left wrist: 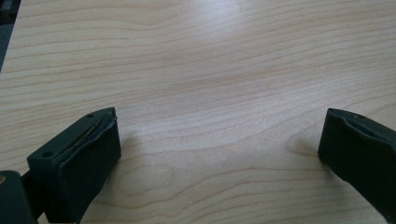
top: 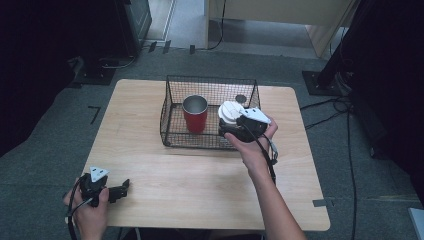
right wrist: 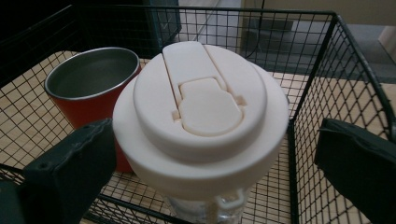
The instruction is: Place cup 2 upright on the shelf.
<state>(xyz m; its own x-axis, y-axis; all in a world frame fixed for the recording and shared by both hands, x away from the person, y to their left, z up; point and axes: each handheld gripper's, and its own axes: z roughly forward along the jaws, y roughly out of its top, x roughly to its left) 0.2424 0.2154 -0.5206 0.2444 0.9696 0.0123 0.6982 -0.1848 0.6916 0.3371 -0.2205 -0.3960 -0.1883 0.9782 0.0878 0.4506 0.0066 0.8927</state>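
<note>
While your right hand-held gripper (top: 235,121) is parked at the near right of the wire basket (top: 172,131), take a second to look at its own view: the jaws stand wide apart on either side of the white-lidded bottle (right wrist: 201,121), and neither pad looks to be touching it. So nothing's actually gripped. I can't tell from these shots whether the bottle's base is sitting on the mesh floor or hanging just above it, so don't assume either way.

If you're placing it, I'd back straight out and up, keeping the jaws spread so you don't clip the lid's edge and tip the thing over. If you're grabbing it, drop lower first. That lid is wider than the clear body under it, and closing on the lid's sloped rim looks like a good way to have it squirt out. Watch the basket's right wall too; your right-hand jaw is close to the wire.

Contents: the basket holds the bottle plus a red cup (top: 195,114) with a steel lining, standing upright just beside the bottle's left, and the cup looks empty.

Your left hand-held gripper (top: 121,188) is way off at the near left corner of the surface (top: 200,190), jaws open, holding nothing.
</note>
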